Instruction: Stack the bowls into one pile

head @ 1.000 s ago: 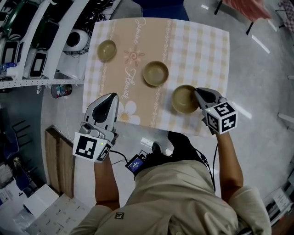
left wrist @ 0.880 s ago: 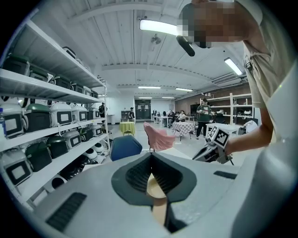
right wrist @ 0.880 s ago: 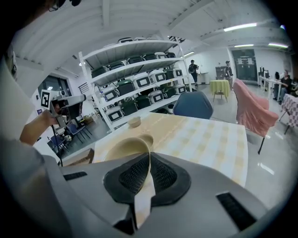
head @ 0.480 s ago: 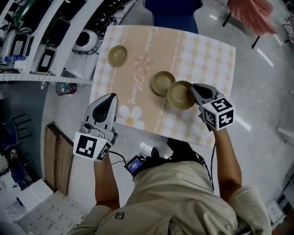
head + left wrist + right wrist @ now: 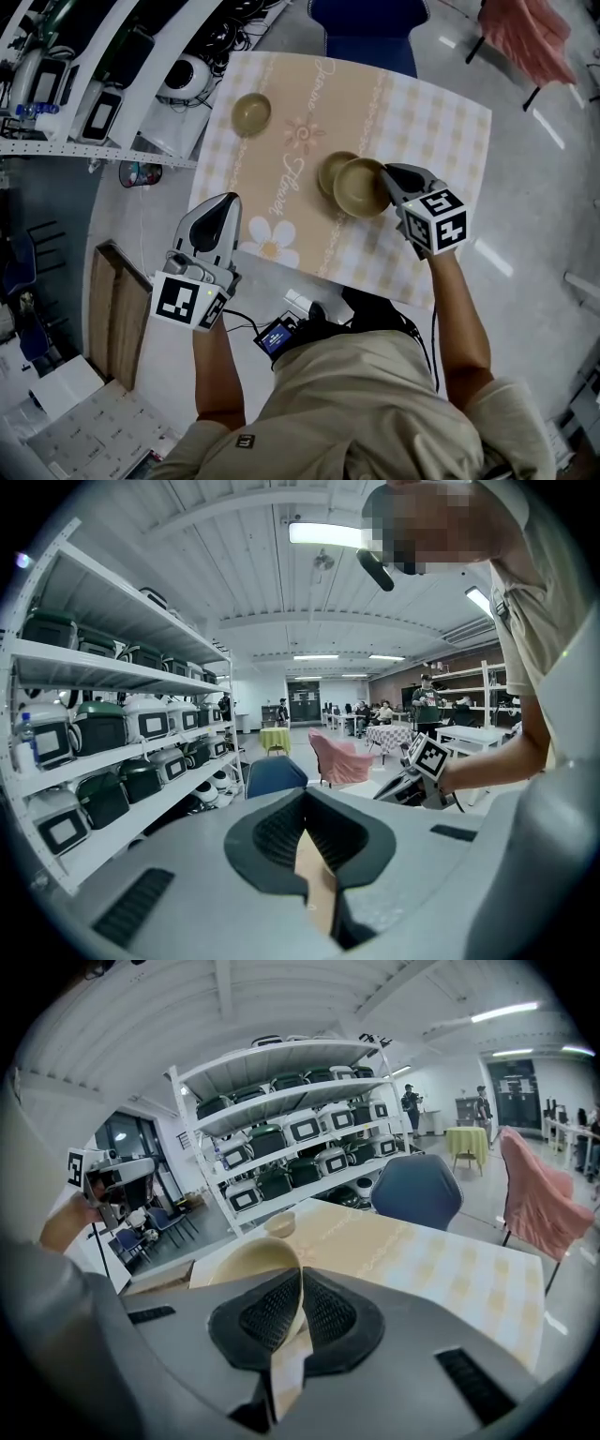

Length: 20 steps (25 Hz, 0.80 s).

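Observation:
Three tan bowls are on the checked tablecloth. One bowl stands alone at the far left and also shows small in the right gripper view. My right gripper is shut on the rim of a second bowl, which hangs over and partly hides the middle bowl. In the right gripper view that held bowl's wall runs between the jaws. My left gripper hovers at the cloth's near left edge, shut with nothing in it.
White shelves with appliances run along the table's left side. A blue chair stands at the far side of the table. A wooden board lies on the floor to the left of my left gripper.
My right gripper has carried its bowl to the left, from beside the middle bowl to over it. The left gripper has stayed where it was.

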Motion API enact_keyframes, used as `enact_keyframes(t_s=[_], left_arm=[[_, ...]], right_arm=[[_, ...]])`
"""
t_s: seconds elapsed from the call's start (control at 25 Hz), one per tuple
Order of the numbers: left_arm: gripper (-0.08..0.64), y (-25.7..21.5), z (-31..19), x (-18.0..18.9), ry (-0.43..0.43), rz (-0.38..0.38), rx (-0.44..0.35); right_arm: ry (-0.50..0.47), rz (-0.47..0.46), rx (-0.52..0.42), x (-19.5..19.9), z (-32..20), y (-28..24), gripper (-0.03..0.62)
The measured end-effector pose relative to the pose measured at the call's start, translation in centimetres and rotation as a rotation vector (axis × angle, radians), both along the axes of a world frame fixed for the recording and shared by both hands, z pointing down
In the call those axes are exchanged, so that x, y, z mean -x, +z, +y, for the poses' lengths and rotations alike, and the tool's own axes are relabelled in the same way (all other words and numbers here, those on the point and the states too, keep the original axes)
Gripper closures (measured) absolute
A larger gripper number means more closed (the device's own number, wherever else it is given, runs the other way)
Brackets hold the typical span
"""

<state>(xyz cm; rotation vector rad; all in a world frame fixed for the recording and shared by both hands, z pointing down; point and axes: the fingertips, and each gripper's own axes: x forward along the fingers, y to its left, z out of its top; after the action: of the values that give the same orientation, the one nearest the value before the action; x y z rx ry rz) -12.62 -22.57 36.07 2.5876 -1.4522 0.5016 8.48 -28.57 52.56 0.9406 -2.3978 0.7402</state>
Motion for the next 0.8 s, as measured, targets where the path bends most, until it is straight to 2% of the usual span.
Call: enact_keyframes(t_s=[0.36, 0.8], left_arm=[[0.553, 2.8, -0.5, 1.6, -0.037, 0.002, 0.034], [0.554, 6.7, -1.8, 1.8, -0.046, 0.013, 0.067]], right_arm=[[-0.036, 0.024, 0.017, 2.7, -1.7, 3.0, 0.578], [-0.056, 0.077, 0.041, 3.9, -2.4, 7.4, 0.578]])
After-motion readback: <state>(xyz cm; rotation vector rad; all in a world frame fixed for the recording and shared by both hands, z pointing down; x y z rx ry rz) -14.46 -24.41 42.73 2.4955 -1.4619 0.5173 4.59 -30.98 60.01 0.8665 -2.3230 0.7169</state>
